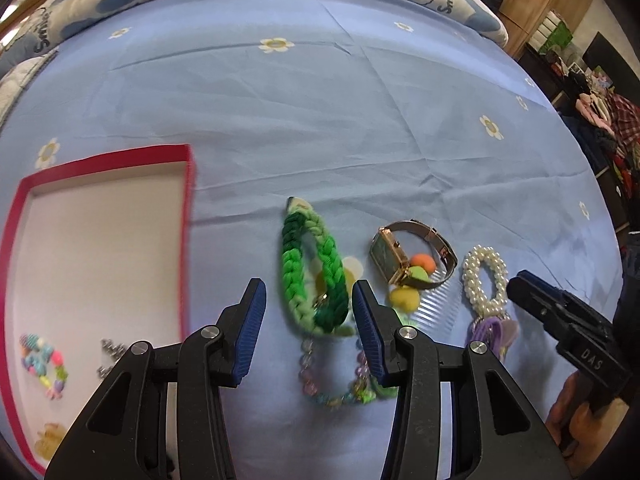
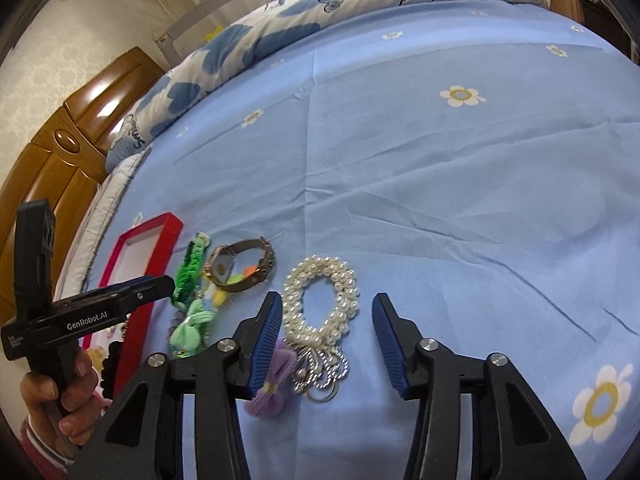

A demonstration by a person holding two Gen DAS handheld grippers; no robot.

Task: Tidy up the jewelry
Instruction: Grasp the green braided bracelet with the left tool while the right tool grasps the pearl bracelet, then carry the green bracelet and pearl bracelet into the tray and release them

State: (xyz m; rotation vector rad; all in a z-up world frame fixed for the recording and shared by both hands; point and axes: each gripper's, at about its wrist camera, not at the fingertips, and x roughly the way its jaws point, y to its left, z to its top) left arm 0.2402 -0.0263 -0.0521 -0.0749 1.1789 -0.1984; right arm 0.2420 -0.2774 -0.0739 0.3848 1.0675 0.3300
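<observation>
Two claws come down on the jewelry that lies on the bed, each over its own piece.

At the far left the red box [image 1: 188,216] already keeps some small pieces, but they are blurred and cut by the picture edge, so their kind is not clear. The left claw [image 1: 310,326] stands partly open around the near end of the green braided bracelet [image 1: 314,272], with the pads apart from it; it should go lower and centre on the braid, without catching the bead bracelet [image 1: 332,384] under it. To the right, the watch [image 1: 404,254] partly hides some coloured pompoms. The right claw [image 2: 326,342] is also partly open over the pearl bracelet [image 2: 320,300] and holds nothing; the tangle of rings and the purple bow [image 2: 272,380] beside its left finger could come along.
</observation>
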